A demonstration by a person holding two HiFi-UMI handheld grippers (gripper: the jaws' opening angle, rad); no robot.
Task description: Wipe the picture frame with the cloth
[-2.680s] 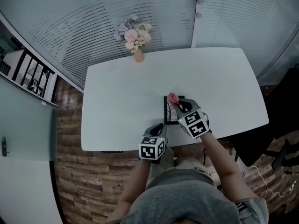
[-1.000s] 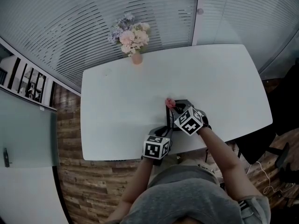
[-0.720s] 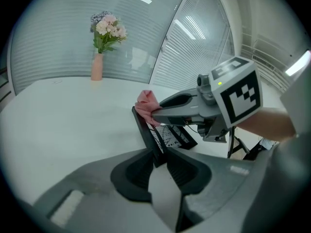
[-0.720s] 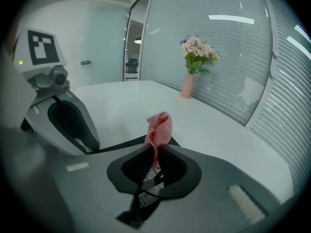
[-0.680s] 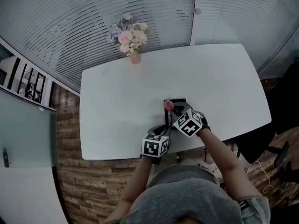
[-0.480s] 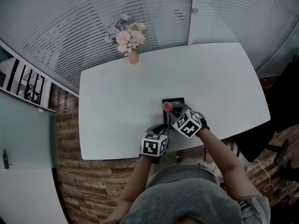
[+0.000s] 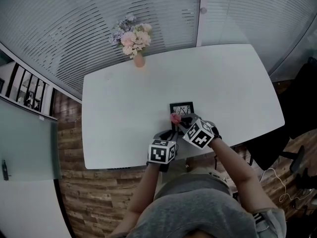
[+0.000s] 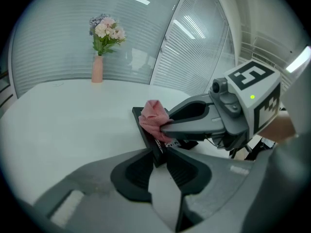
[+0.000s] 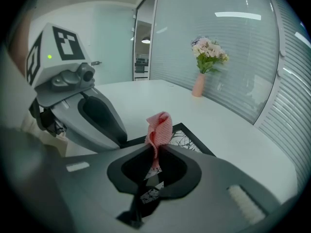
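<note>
A black picture frame [image 7: 182, 108] lies flat on the white table [image 7: 124, 103], near its front edge. My left gripper [image 7: 170, 133] is shut on the frame's near edge [image 8: 156, 155], jaws closed on the black border. My right gripper [image 7: 180, 121] is shut on a bunched pink cloth [image 7: 175, 118], which rests on the frame's near left part. In the right gripper view the cloth [image 9: 160, 126] sticks up from the gripper [image 9: 156, 148] above the frame's print [image 9: 187, 141]. The left gripper view shows the cloth [image 8: 154, 119] against the frame [image 8: 144, 125].
A pink vase of flowers [image 7: 138, 59] stands at the table's far edge, well away from the grippers. A glass wall with blinds runs behind the table. The table's front edge lies right below both grippers, with wooden floor beyond it.
My right gripper has drawn the pink cloth across the frame from its far side to its near left side, uncovering the frame's far part. The left gripper keeps its hold.
</note>
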